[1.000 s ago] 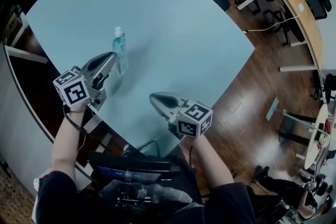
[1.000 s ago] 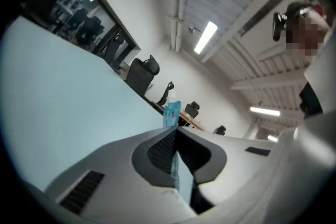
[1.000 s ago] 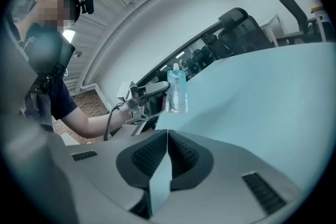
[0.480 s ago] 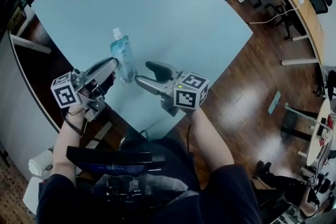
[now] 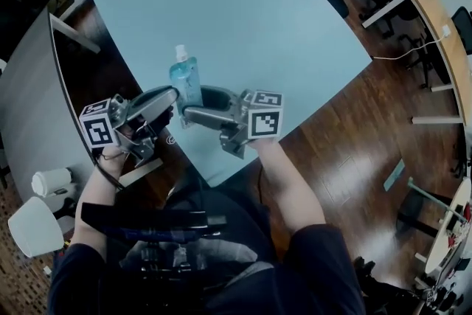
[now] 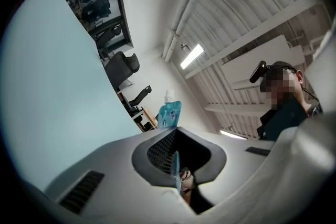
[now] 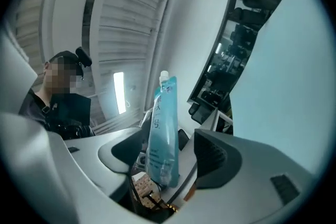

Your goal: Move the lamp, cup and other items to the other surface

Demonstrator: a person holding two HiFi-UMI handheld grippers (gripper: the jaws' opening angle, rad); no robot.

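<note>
the blue pouch w/ its white cap stood upright over the near corner of the pale blue table. the left gripper had its jaws closed on the pouch's thin edge. in the left gripper view a sliver of blue sat pinched btwn the pads, w/ the rest of the pouch rising beyond them. whether the pouch's base touched the tabletop couldn't be told. the right gripper sat on the pouch's other side w/ its jaws apart (they'd just been opening). the right gripper view showed the pouch standing btwn them, nearer one jaw than the other, pads not pressing on it. the two grippers were just beside each other at the table's near edge, marker cubes facing outward. well apart, at the lower left of the head view, were a white paper cup and a white lamp, by the lower end of a grey surface. what they rested on couldn't be made out. dark wood floor lay right of the table, w/ a wooden desk further off.
</note>
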